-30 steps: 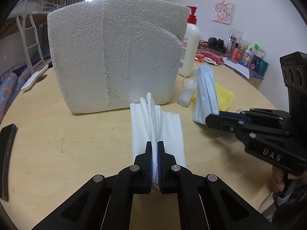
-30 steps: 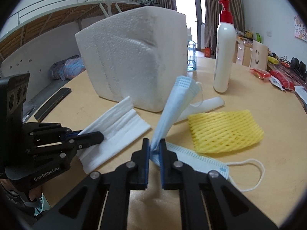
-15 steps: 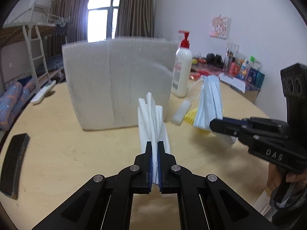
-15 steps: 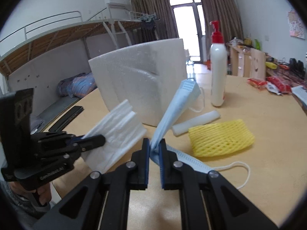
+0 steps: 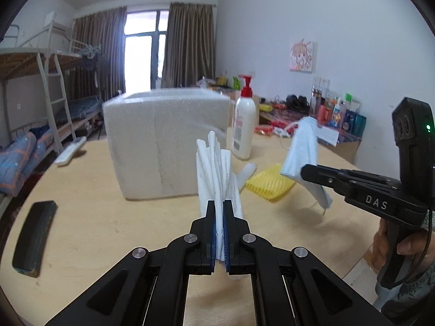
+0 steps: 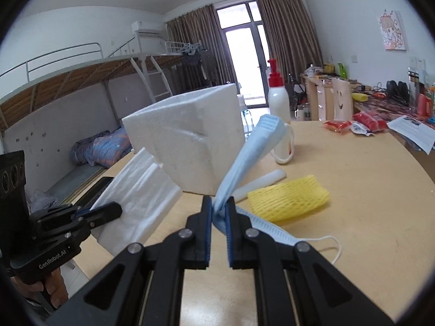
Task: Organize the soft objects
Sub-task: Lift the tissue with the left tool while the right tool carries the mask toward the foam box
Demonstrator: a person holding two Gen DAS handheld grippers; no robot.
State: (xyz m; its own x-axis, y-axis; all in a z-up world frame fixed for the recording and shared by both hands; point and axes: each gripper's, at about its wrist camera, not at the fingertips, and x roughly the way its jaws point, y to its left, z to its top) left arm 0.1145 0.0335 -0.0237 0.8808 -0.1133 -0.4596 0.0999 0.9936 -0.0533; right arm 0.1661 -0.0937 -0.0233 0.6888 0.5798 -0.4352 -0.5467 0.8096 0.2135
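My left gripper [image 5: 219, 206] is shut on a folded white mask [image 5: 214, 168], lifted off the round wooden table [image 5: 95, 225] so it stands up from the jaws. The same white mask [image 6: 138, 190] and left gripper [image 6: 114, 209] appear at the left of the right wrist view. My right gripper [image 6: 219, 203] is shut on a light blue mask [image 6: 250, 152], also raised, with its ear loop [image 6: 330, 244] trailing to the table. In the left wrist view the blue mask [image 5: 301, 149] hangs from the right gripper [image 5: 305, 172]. A yellow foam net [image 6: 288, 199] lies on the table.
A large white styrofoam block [image 5: 165, 141] stands mid-table, with a pump bottle [image 5: 244, 125] and a small white tube [image 6: 261, 184] beside it. A dark flat case [image 5: 35, 236] lies at the left edge, a remote [image 5: 70, 152] farther back. Red packets [image 6: 356, 123] and paper lie at the far right.
Both grippers have risen and pulled back from the styrofoam block, lifting the white mask and the blue mask off the table. The views have tilted upward, showing more of the room.
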